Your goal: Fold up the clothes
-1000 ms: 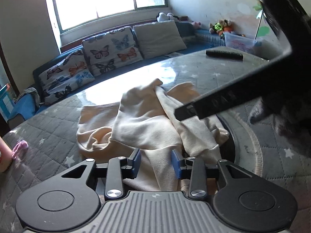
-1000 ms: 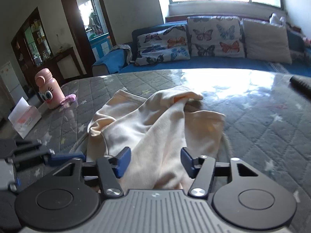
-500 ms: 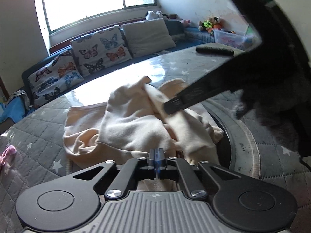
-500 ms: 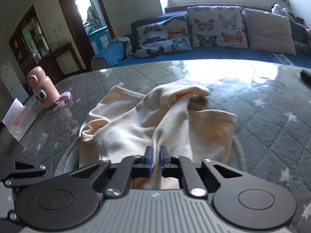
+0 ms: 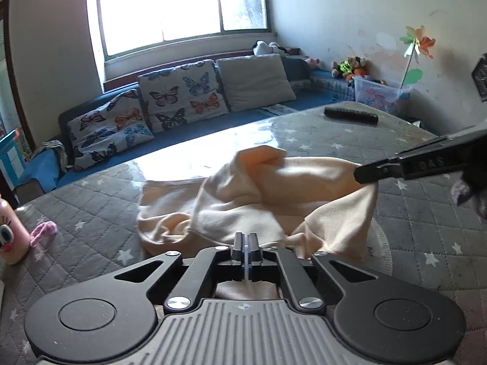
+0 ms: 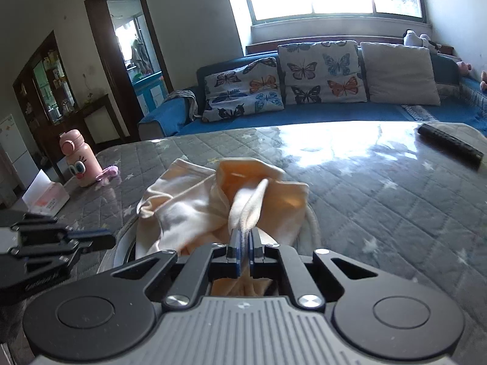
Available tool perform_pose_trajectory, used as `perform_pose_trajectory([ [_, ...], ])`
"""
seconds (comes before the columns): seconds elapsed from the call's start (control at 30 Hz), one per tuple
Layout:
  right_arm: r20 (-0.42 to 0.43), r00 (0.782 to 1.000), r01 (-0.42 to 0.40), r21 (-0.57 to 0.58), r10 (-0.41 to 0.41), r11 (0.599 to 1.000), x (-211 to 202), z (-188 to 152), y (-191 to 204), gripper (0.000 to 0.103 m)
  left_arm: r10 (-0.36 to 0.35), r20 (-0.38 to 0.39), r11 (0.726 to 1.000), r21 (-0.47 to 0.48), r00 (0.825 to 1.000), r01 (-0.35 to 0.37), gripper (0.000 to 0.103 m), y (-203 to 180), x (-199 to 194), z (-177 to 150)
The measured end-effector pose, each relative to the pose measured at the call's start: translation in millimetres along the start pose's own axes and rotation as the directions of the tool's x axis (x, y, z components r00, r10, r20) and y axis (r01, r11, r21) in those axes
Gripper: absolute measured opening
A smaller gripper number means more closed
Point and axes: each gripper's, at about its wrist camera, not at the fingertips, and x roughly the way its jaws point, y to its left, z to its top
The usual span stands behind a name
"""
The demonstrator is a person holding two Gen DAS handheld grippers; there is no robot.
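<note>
Left wrist view: we've just clamped both tongs, left tongs [image 5: 246,243] and right tongs [image 5: 362,176], on the cream garment [image 5: 274,194], lifting its edge toward the frame's right; spreading comes next.

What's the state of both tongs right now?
Left tongs: closed on the near edge of the cream garment.
Right tongs: closed on a bunched fold of the same garment.

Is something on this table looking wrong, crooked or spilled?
Nothing is spilled or damaged. Only the cream garment lies crumpled, one edge pinched in the left tool and another lifted by the right tool.
</note>
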Motion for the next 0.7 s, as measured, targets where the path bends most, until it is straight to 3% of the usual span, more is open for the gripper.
perform_pose_trajectory([
  [0.13,-0.013,1.0,0.012,0.021,-0.012,1.0,-6.7,-9.7,-5.5,0.004,-0.017,-0.022,1.0,0.022,1.0,0.017,0.014,-15.7,21.4,4.5],
  [0.27,-0.04,0.999,0.013,0.035,-0.011,0.999,-3.6,-21.4,-8.4,0.004,-0.013,-0.055,1.0,0.025,0.998,0.015,0.044,-22.3,44.8,6.3],
  [0.3,-0.047,0.999,0.012,0.039,-0.01,0.999,-2.3,-23.7,-9.5,0.004,-0.013,-0.062,1.0,0.024,0.998,0.015,0.044,-23.0,49.3,6.3],
  [0.43,-0.057,0.998,0.013,0.047,-0.011,0.999,1.5,-26.9,-12.3,0.004,-0.012,-0.094,1.0,0.003,0.995,0.013,0.042,-21.9,66.8,6.3],
  [0.5,-0.054,0.998,0.016,0.045,-0.014,0.999,2.3,-27.2,-13.4,0.004,-0.016,-0.108,1.0,-0.024,0.994,0.013,0.016,-17.4,71.5,5.6],
  [0.57,-0.051,0.999,0.018,0.043,-0.015,0.999,2.9,-27.2,-13.4,0.004,-0.018,-0.107,0.998,-0.058,0.994,0.012,0.008,-10.2,70.9,5.4],
  [0.7,-0.034,0.999,0.021,0.037,-0.02,0.999,-1.9,-27.6,-12.4,0.004,0.024,-0.049,0.996,-0.083,0.999,-0.028,0.006,3.9,46.0,7.7],
])
